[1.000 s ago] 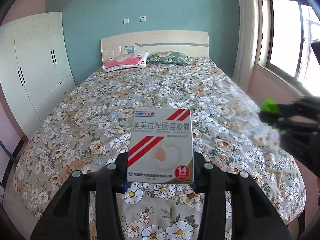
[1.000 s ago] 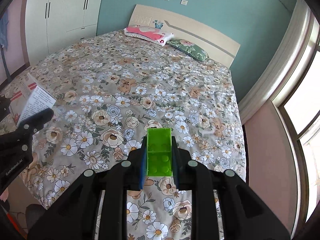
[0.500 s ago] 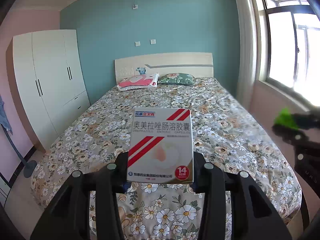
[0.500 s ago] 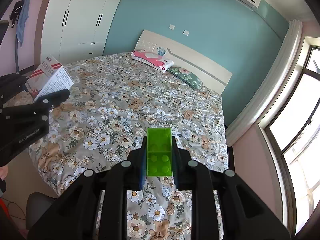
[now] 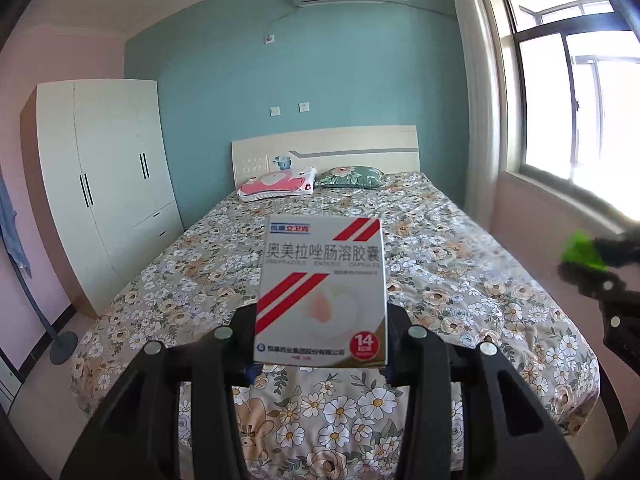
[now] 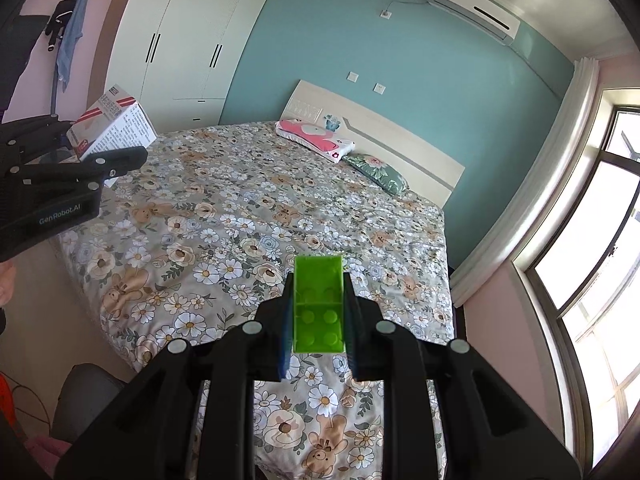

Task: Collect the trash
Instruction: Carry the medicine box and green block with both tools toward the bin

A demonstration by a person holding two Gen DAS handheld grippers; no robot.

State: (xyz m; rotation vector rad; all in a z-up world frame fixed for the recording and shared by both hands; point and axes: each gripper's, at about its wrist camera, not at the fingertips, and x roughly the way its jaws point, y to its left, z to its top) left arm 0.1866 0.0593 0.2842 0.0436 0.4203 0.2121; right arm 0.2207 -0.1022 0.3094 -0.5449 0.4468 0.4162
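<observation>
My left gripper is shut on a white medicine box with red stripes and Chinese print, held upright above the foot of the bed. My right gripper is shut on a green toy brick, also held above the bed's foot. In the right wrist view the left gripper with the box shows at the far left. In the left wrist view the right gripper with the brick shows blurred at the right edge.
A bed with a floral cover fills the middle, with two pillows at its headboard. A white wardrobe stands at the left, a window at the right. A fan stand is on the floor at the left.
Both grippers have risen and drawn back from the bed, each still holding its object. More of the room, ceiling and air conditioner has come into view.
</observation>
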